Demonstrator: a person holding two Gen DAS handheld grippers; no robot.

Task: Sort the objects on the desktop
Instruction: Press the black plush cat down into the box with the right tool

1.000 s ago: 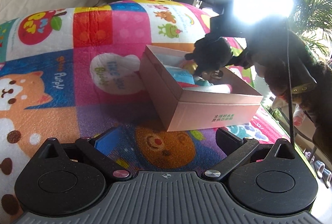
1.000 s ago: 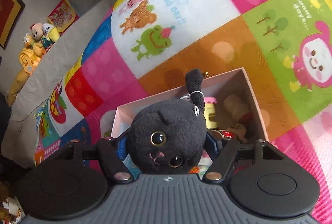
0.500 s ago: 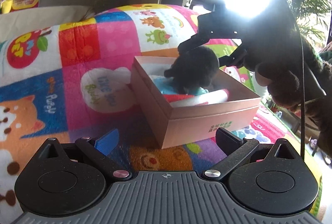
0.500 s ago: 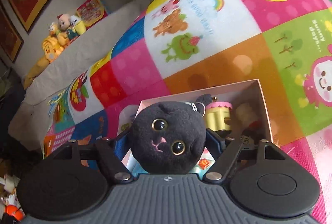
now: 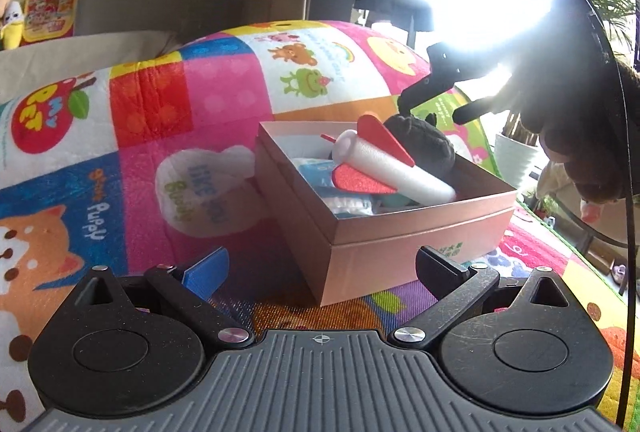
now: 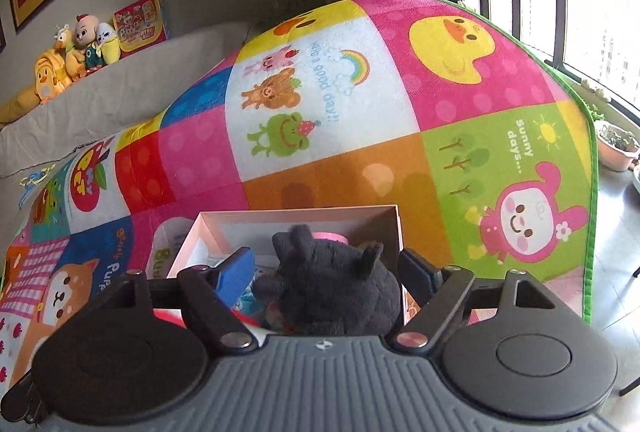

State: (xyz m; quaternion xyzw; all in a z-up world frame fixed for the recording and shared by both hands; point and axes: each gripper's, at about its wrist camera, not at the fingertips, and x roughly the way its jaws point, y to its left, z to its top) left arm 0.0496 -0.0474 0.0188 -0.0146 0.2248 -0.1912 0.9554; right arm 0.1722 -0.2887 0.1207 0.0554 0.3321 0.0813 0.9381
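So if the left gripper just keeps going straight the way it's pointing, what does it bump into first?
Most likely the pink box. The left gripper is open and empty, and the box's near corner sits straight ahead between its fingers, low on the play mat. Depth is hard to judge.

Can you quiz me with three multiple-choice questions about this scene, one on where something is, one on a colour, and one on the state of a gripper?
1. Where is the black plush cat?
A. On the mat beside the box
B. Inside the pink box
C. On the sofa back

2. What colour are the fins on the white foam rocket?
A. Red
B. Green
C. Yellow

3. How is the right gripper?
A. Shut on the cat
B. Shut on the box rim
C. Open over the cat

Answers: 1 B, the cat lies among the toys within the box walls. 2 A, both visible fins are red. 3 C, gaps show between the fingers and the plush.
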